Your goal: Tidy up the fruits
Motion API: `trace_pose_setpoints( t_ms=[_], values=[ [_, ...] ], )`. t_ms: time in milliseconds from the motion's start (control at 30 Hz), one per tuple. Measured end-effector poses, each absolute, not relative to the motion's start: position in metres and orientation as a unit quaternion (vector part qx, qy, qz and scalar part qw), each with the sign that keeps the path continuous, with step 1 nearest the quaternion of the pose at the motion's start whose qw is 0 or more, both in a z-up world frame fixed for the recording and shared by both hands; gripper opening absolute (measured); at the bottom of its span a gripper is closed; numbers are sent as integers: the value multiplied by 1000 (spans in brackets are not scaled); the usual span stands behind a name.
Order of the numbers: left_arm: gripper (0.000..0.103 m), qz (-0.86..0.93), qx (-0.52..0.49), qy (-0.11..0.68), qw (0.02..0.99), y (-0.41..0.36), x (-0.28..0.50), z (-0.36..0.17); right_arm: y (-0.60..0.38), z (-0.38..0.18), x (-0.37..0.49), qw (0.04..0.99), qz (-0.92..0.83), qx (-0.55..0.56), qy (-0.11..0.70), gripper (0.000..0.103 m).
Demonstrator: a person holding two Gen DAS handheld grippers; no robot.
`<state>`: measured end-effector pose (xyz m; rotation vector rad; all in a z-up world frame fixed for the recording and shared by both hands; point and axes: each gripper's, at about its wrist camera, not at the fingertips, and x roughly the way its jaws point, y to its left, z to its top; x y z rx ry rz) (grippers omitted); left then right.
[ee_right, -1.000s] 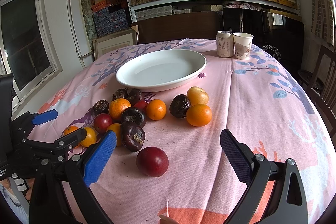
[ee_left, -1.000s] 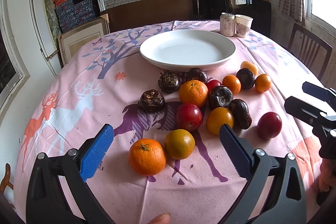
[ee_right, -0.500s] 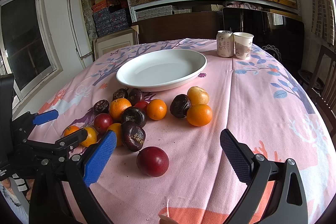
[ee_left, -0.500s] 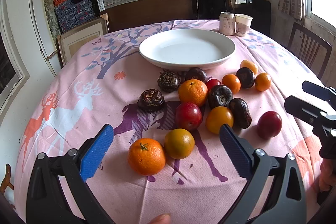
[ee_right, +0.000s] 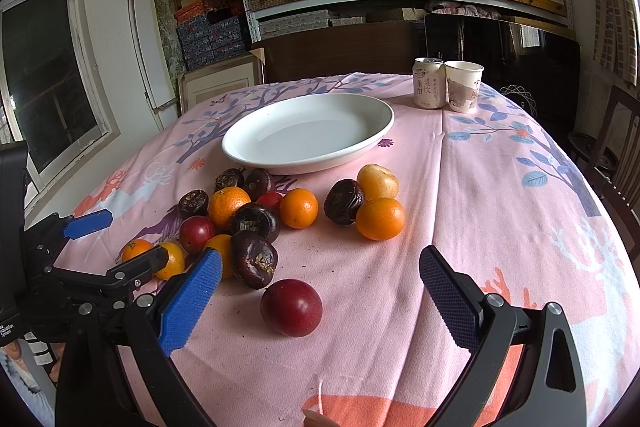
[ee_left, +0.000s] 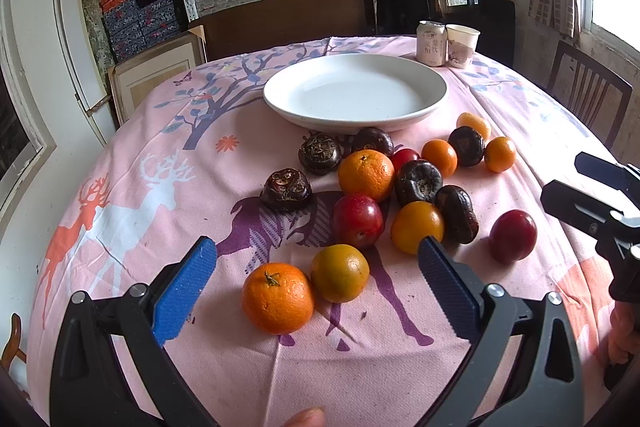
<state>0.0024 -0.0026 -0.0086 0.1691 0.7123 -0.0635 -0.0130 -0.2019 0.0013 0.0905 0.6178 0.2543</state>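
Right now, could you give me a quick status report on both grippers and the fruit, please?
Left gripper open, empty. Right gripper open, empty. Fruits all loose on the tablecloth; white plate bare. Nothing blocking.

right gripper (ee_right: pixel 320 291) jaws wide, empty | red plum (ee_right: pixel 291 307) between them | plate (ee_right: pixel 376 143) bare
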Motion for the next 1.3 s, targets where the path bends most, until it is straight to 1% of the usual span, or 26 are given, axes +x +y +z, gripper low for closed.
trace_pose_setpoints(
  t_ms=[1300],
  values=[
    [99, -29, 87, 351, 932, -3, -1, -9, -202, 1, -13, 944, 125, 44, 303, 99]
  ],
)
